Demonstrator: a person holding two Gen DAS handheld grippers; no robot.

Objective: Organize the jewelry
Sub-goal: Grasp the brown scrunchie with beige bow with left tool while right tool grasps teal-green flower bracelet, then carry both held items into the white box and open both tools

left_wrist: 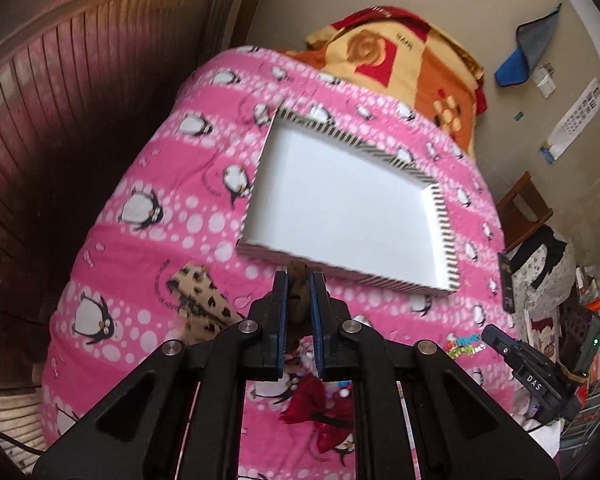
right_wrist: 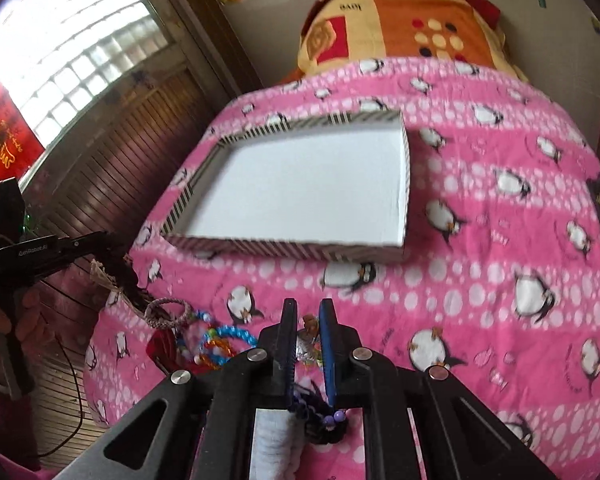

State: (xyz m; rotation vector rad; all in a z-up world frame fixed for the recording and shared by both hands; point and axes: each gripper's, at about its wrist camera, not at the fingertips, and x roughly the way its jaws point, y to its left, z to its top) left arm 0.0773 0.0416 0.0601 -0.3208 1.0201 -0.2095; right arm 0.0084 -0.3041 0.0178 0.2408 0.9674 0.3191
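Observation:
A shallow white tray with a striped rim [left_wrist: 440, 208] [right_wrist: 404, 184] lies empty on the pink penguin blanket. My left gripper [left_wrist: 299, 280] is shut on a brown braided hair piece [left_wrist: 298, 298], held just before the tray's near edge; in the right wrist view it shows at the far left [right_wrist: 60, 248] with the braid [right_wrist: 120, 280] hanging. My right gripper [right_wrist: 309, 308] is slightly open over a small clear trinket [right_wrist: 308, 344], nothing held. A pile of jewelry lies near: a woven ring [right_wrist: 168, 312], blue and orange bead bracelets [right_wrist: 224, 342], a red bow [left_wrist: 308, 400].
The pink blanket [right_wrist: 480, 280] covers the bed, with an orange-yellow folded quilt [left_wrist: 412, 60] beyond the tray. A leopard-print cloth piece [left_wrist: 204, 300] lies left of the left gripper. Dark wood panelling [left_wrist: 60, 120] bounds the left side. A chair and clutter [left_wrist: 540, 260] stand at right.

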